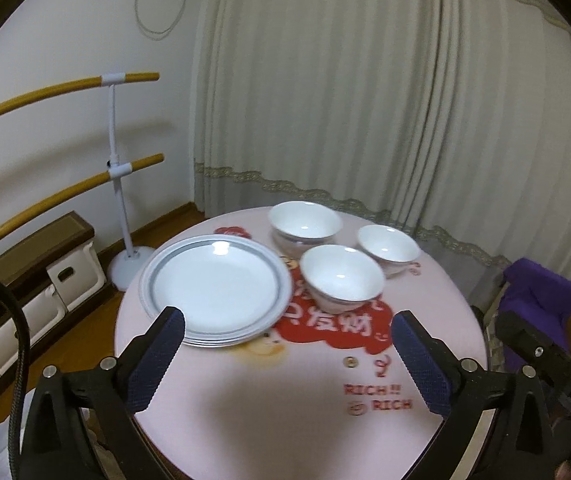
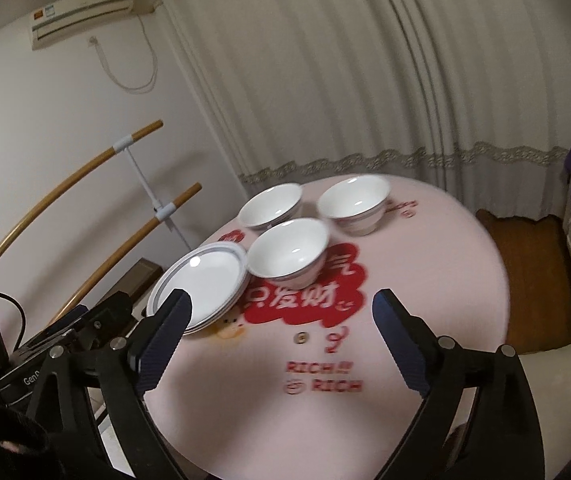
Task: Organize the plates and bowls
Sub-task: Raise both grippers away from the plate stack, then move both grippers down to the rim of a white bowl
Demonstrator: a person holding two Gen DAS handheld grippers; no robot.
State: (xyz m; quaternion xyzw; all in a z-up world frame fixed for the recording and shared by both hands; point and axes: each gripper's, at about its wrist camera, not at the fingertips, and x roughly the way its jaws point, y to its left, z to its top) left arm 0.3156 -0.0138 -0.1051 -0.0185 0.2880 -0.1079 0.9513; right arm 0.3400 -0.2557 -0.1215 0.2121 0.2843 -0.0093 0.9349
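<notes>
A: Backdrop — pale pleated curtain [image 1: 365,100] with a lace band, white wall [image 1: 65,40] at left.
B: Noted. Wall air conditioner [image 2: 81,16] up high, two wooden rails [image 1: 45,96] on a white stand — wooden floor [image 2: 525,264].

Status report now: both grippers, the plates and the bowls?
Left gripper open, empty. Right gripper open, empty. Plates stacked; three bowls apart on the table. Nothing in the way.

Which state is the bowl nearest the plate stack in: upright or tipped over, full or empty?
Upright and empty. The nearest bowl stands rim-up beside the plate stack, and its white inside shows nothing but glare.
</notes>
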